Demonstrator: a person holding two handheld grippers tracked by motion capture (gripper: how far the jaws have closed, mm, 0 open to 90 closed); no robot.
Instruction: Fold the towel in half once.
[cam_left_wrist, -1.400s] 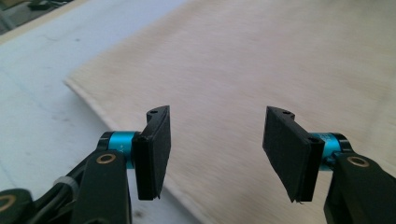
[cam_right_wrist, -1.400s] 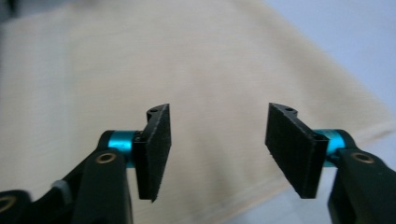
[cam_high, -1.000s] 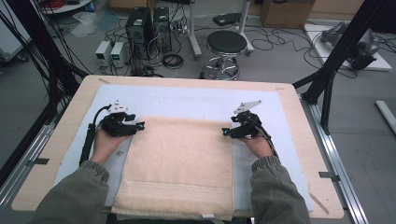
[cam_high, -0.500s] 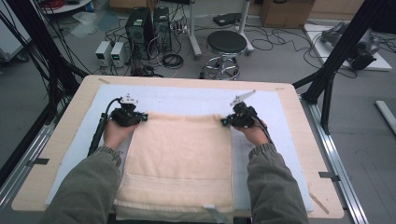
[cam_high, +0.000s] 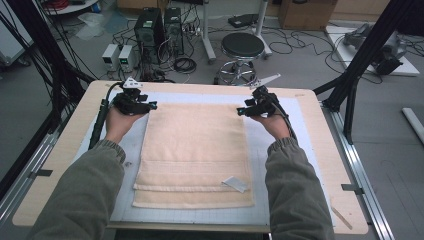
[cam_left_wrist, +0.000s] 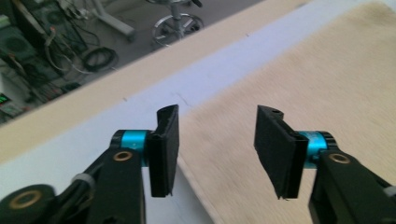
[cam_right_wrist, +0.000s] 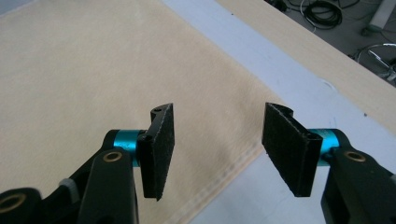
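A cream towel lies flat on the pale blue-grey mat that covers the wooden counter. It is folded over itself, so that a lower layer sticks out along the near edge, and a small white tag rests on it near the right front corner.

The left tongs are at the towel's far left corner, held in the person's left hand. The right tongs are at the far right corner, in the right hand. Both pairs have just been opening, and nothing is between their pads.

In the left gripper view the left tongs stand about half open above the towel's corner, where its edge meets the mat. The pads are clear of the cloth.

In the right gripper view the right tongs are likewise about half open over the towel's hemmed corner, with the mat to the right and the counter's wooden edge beyond it. The black pads seem to hang just above the cloth, though the height is hard to judge from this angle.

Beyond the counter a black round stool stands on the floor among cables and computer boxes.
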